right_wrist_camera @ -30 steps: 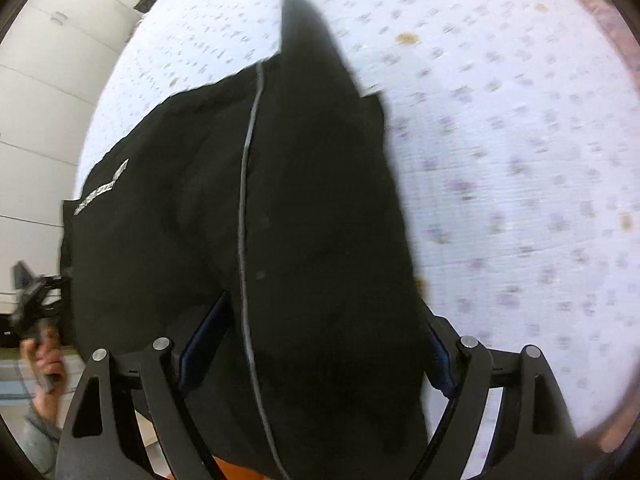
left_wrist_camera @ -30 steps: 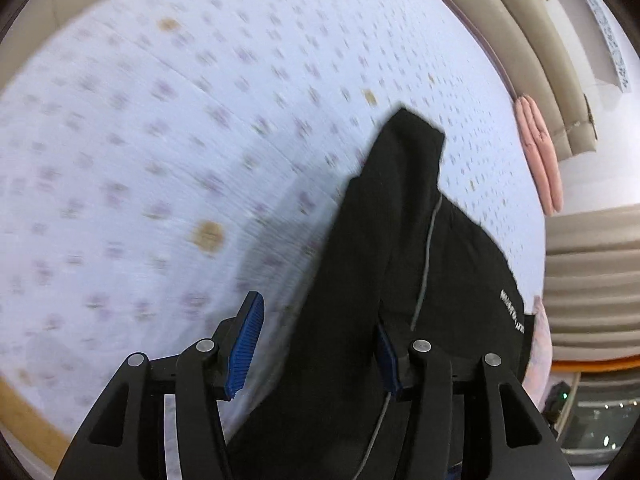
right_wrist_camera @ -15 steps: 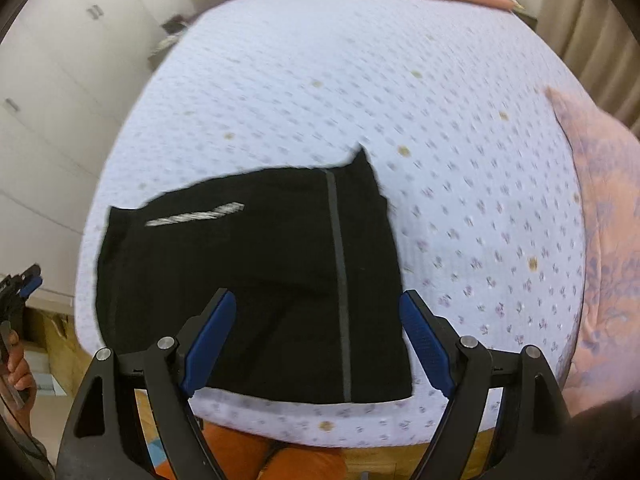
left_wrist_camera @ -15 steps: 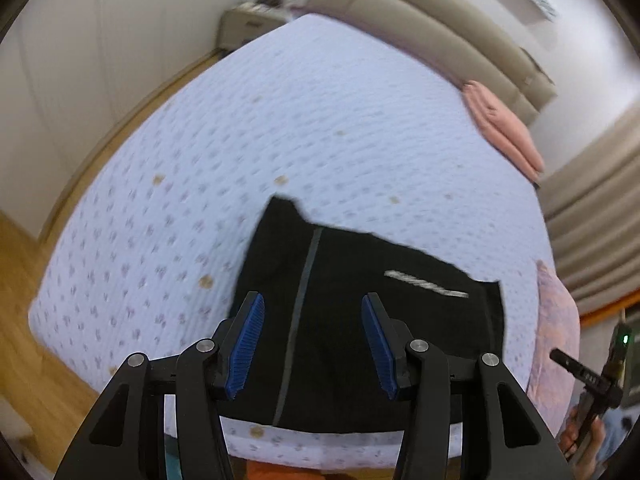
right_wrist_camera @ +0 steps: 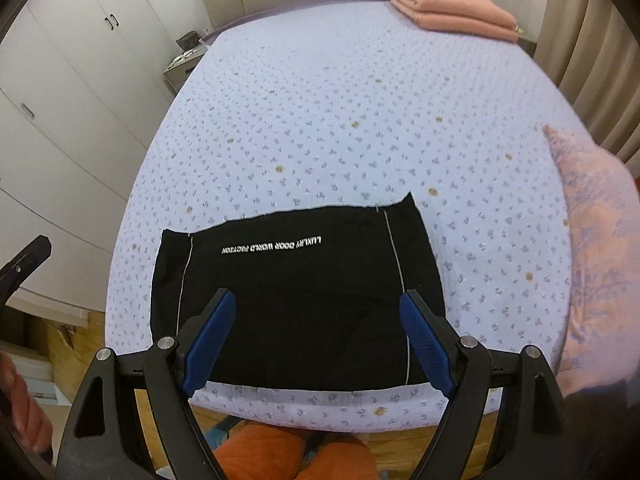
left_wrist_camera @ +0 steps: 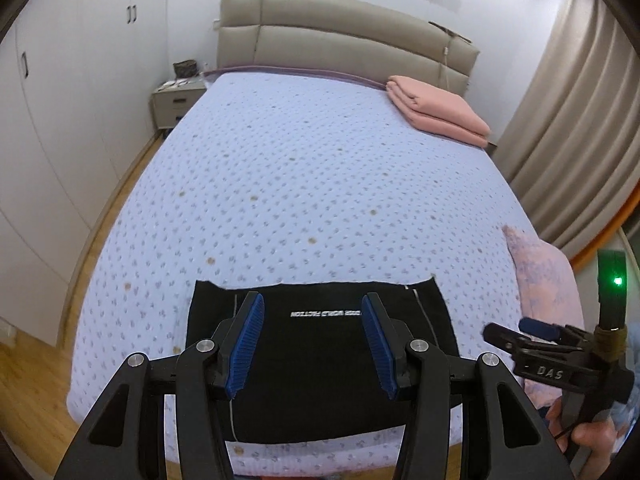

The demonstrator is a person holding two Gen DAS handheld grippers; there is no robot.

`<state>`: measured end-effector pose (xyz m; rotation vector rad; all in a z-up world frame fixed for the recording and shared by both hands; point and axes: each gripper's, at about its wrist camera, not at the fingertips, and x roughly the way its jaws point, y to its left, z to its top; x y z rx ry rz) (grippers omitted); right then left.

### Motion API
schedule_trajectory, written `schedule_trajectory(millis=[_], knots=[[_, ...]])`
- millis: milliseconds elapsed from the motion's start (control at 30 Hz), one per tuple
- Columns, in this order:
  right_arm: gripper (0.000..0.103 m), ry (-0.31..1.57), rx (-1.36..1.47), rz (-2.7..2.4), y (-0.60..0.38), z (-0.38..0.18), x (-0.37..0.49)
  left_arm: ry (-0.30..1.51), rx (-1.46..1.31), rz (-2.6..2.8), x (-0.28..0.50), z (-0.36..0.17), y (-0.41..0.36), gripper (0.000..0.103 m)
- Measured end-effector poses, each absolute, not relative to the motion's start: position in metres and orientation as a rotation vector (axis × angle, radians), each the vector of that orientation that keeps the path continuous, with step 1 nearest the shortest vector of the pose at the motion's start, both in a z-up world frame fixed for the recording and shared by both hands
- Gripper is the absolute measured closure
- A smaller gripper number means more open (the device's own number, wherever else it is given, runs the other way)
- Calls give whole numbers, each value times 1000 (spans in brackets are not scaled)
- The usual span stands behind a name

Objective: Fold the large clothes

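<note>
We held both grippers, left gripper (left_wrist_camera: 312, 340) and right gripper (right_wrist_camera: 316, 340), released above the folded black garment (right_wrist_camera: 296, 300); folding looked finished, perhaps one more fold remained.

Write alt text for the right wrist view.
A folded black garment with white lettering lies flat near the foot of a lilac patterned bed. The open right hand-held gripper hovers above it, holding nothing. Folded pink blankets sit by the headboard.
</note>
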<state>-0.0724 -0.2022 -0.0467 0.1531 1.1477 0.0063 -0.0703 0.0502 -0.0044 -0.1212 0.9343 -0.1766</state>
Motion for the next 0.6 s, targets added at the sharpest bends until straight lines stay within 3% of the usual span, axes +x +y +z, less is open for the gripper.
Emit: schedule_trajectory(millis=[233, 600], knots=[[17, 1084, 27, -45, -170, -18, -69, 901, -47, -168, -68, -4, 26, 50], [17, 1120, 5, -44, -151, -36, -45, 940, -15, -155, -31, -22, 25, 50]])
